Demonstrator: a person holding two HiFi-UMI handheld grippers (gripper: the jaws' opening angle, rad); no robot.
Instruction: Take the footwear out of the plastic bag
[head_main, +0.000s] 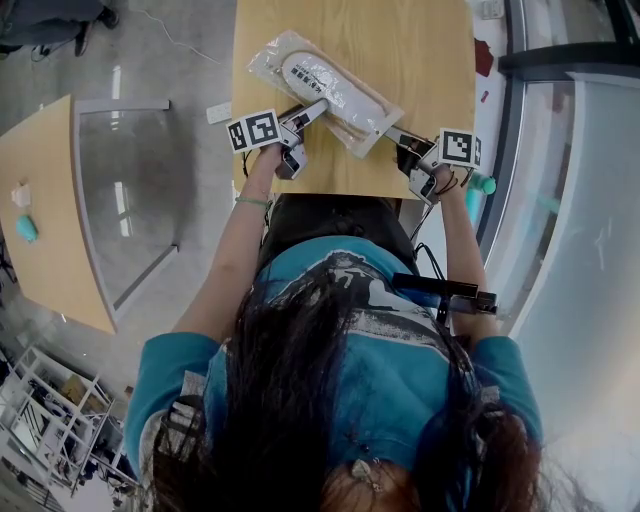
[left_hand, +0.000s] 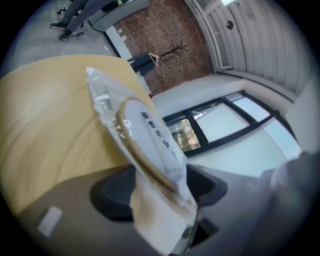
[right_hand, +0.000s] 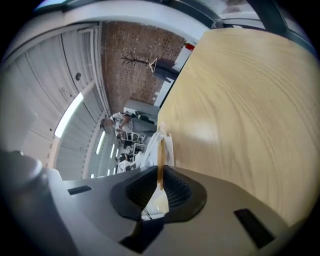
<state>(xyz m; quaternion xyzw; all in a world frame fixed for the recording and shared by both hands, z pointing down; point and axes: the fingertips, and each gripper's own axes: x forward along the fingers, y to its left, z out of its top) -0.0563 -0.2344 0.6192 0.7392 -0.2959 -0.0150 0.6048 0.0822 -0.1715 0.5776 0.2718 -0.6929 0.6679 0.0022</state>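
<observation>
**Slipper not out of the bag yet, left gripper lining up**

Closest to the person, the right gripper (right_hand: 160, 182) is clenched on a thin edge of the plastic bag (head_main: 372, 122), pinning that corner. The left gripper (left_hand: 160, 195) has its jaws spread wide and released. The bag's near end and the slipper (head_main: 322, 85) sit loosely between them, and the pads aren't pressing. Further out, the rest of the bag lies slantwise on the wooden table (head_main: 420, 60), with the slipper fully inside. This looks like the grab-the-slipper step. Next, the left probably has to close on the slipper itself and pull while the right holds the bag firm.
</observation>
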